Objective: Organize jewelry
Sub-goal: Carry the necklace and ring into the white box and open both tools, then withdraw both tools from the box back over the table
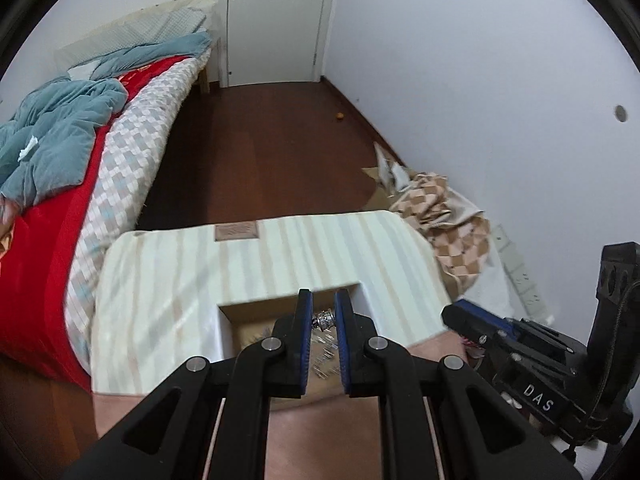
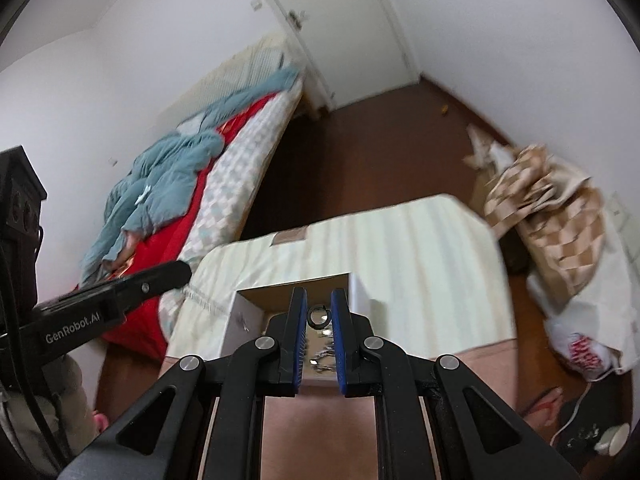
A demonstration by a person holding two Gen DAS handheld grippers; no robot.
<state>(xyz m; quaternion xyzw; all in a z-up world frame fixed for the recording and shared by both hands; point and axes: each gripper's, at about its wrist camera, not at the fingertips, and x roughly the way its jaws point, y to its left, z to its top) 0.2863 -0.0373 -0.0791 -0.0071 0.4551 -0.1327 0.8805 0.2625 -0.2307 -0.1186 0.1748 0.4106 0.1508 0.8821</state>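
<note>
My left gripper (image 1: pixel 324 312) is shut on a silver beaded piece of jewelry (image 1: pixel 323 319) and holds it above a small cardboard box (image 1: pixel 256 330) with several silver pieces (image 1: pixel 322 360) in it. My right gripper (image 2: pixel 319 312) is shut on a small dark ring (image 2: pixel 318 315) above the same box (image 2: pixel 250 316), where more silver jewelry (image 2: pixel 322 354) lies. The box stands at the near edge of a striped cream cushion (image 1: pixel 240 264). The right gripper's body shows at the right of the left wrist view (image 1: pixel 540 360).
A bed (image 1: pixel 60 200) with red, checked and blue bedding runs along the left. Brown floor (image 1: pixel 260 152) leads to a white door (image 1: pixel 276 20). A checked cloth pile (image 1: pixel 448 224) and a power strip (image 1: pixel 516 268) lie by the right wall.
</note>
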